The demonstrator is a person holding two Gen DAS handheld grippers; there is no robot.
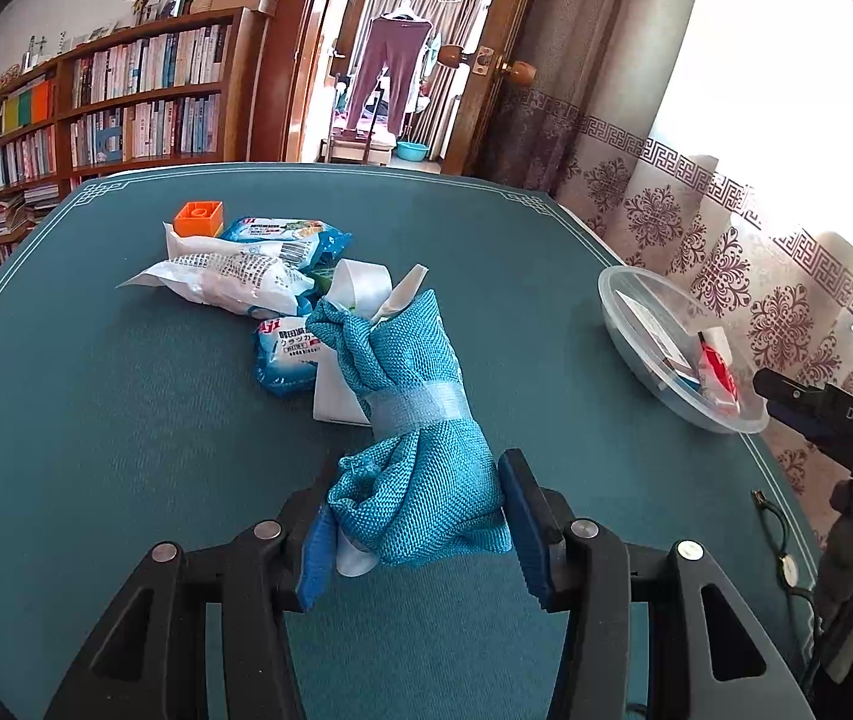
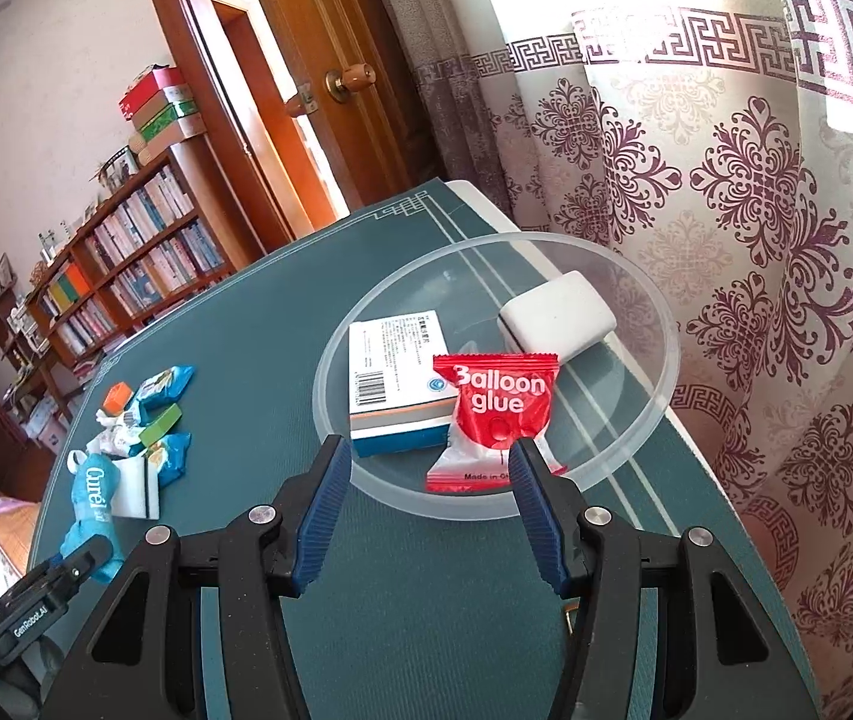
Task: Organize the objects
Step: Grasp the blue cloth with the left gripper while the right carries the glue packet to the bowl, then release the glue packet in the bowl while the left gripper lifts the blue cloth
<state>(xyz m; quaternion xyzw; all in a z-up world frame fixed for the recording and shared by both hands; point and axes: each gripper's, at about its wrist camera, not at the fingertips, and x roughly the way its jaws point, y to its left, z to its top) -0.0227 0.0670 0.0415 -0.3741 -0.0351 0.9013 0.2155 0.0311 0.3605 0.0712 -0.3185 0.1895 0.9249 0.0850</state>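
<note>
Green table mat carries snack packets; left gripper clamps the banded blue cloth bundle beside them, while right gripper gapes unladen before the clear bowl

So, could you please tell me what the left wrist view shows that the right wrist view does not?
Only the left wrist view shows the left tool shut on the blue cloth bundle, and the hallway with hanging clothes.

Only the right wrist view shows the open right tool facing the bowl, the "Balloon glue" wording on the red packet, and a white block behind the bowl.

Both show the clear bowl, the snack pile and the bookshelf.
</note>
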